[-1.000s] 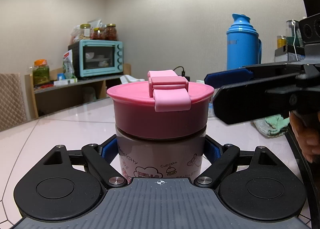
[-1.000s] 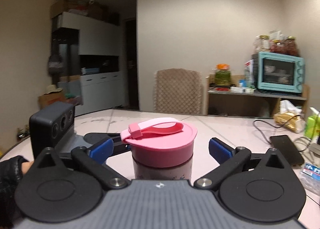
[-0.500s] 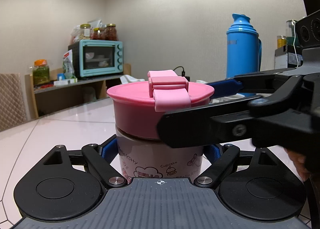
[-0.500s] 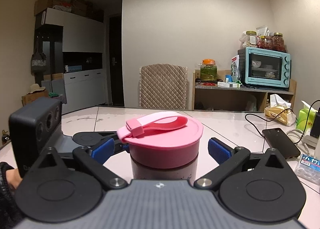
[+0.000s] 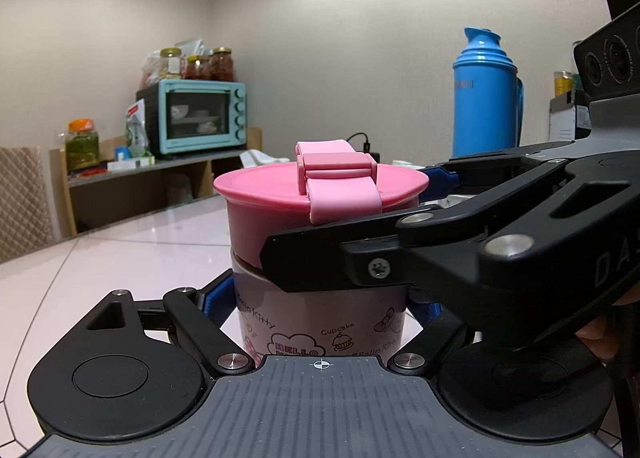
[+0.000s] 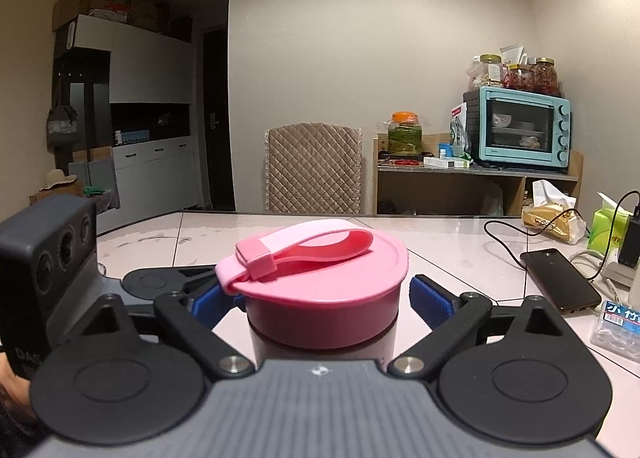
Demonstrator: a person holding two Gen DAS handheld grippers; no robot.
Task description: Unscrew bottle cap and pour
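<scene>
- left gripper is clamped on the pale body of the bottle, blue fingers pressing both sides, bottle upright on the surface.
- pink cap sits on top, strap loop folded across it.
- right gripper straddles the cap, its fingers closing in; the right pad is just shy of the cap wall, with a sliver of gap showing.
- phone lies near the surface's right edge.

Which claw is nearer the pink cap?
Right. The right claw straddles the pink cap, jaws closing. The left claw grips the bottle body just below it.
</scene>
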